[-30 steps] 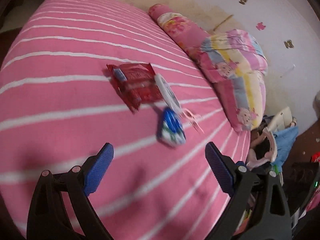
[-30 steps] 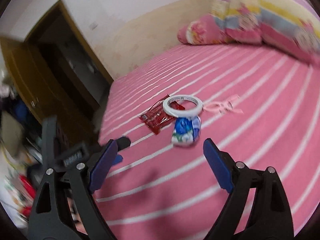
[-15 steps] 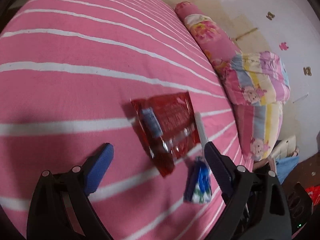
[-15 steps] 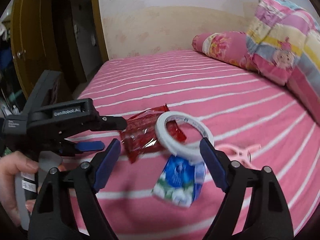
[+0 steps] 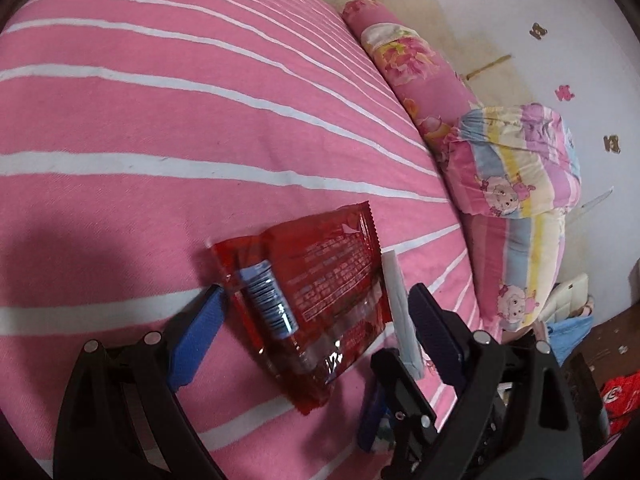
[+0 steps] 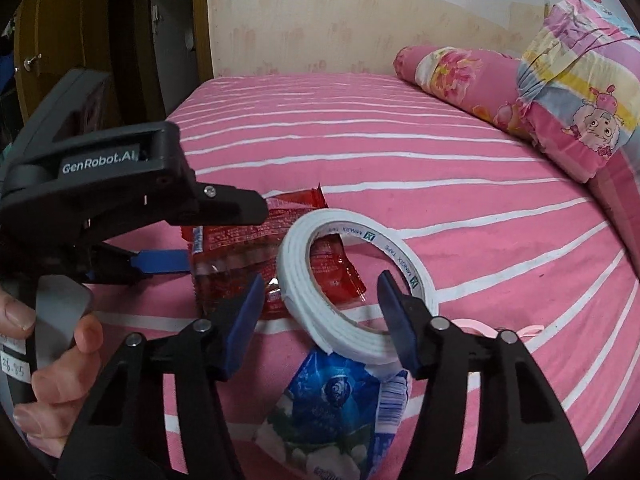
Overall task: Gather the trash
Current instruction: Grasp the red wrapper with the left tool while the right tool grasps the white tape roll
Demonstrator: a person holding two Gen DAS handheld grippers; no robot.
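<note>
Both grippers stand spread wide over the pink striped bed (image 5: 168,128), neither one clamped on anything. Left gripper (image 5: 316,316) straddles the red wrapper (image 5: 308,296), which lies flat on the sheet with its barcode side up; one blue pad (image 5: 196,332) sits just beside the wrapper's edge. Right gripper (image 6: 324,312) hangs low over the white tape roll (image 6: 352,280), its fingers on either side of the roll's near rim. The roll leans tilted, resting partly on the red wrapper and partly on the blue-and-white wrapper (image 6: 336,412) lying nearest the right wrist camera. A pink clip (image 6: 520,332) lies on the sheet just to the right of the roll. Flowered and striped pillows (image 6: 560,92) are piled at the bed's far side.
</note>
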